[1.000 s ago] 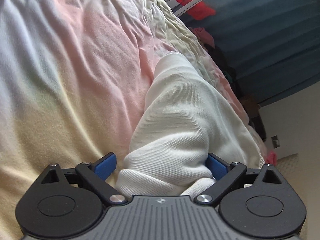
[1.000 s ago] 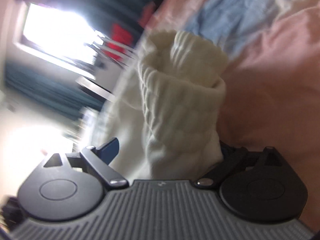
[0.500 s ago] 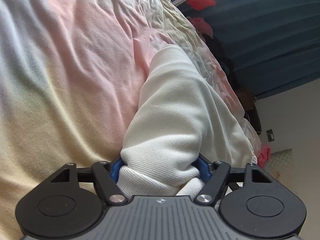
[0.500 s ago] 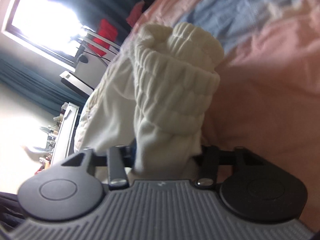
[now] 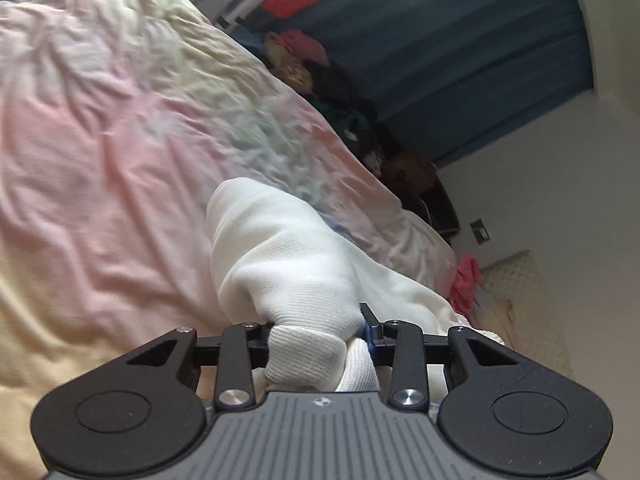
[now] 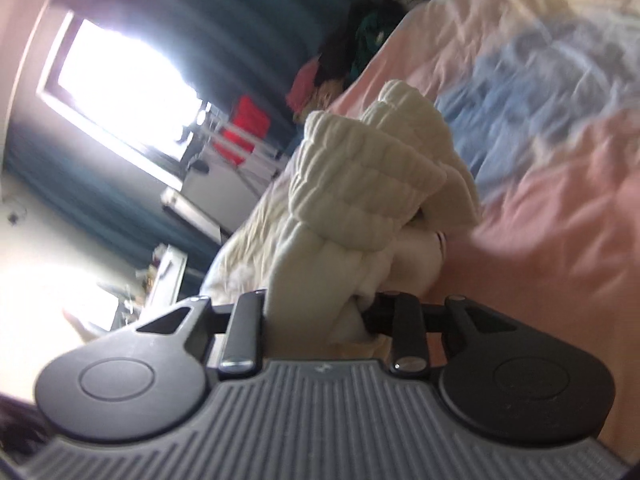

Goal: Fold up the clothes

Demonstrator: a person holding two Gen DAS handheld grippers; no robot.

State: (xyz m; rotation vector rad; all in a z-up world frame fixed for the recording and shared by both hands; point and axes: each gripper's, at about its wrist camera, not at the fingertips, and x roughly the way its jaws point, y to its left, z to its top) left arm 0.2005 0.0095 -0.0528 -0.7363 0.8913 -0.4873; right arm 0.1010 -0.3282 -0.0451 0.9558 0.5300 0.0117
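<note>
Both tools had closed on the same garment within the last second. One second earlier the left tool stood spread, its blue pads well apart on either side of the white knit sweater; half a second earlier the pads had drawn in against the cloth; at this moment the jaws were pressed together, pinching a bunched ribbed edge of the sweater. The right tool followed the same sequence: spread one second earlier, then closing, and now clamped on a thick ribbed fold of the same cream-white fabric. In both wrist views the sweater rose out of the jaws and trailed back toward the bed cover, a crumpled duvet in pink, yellow and pale blue; the far part of the garment appeared to rest on that cover, though the contact line was partly hidden by the cloth itself. Both views had also tilted and blurred compared with the earlier frames, which indicated that the tools were in motion with the cloth. A judgement from this: the grasp phase was complete and the lift or carry-over that makes a fold was probably under way. No finished crease was visible, so the fold itself was not yet made.
</note>
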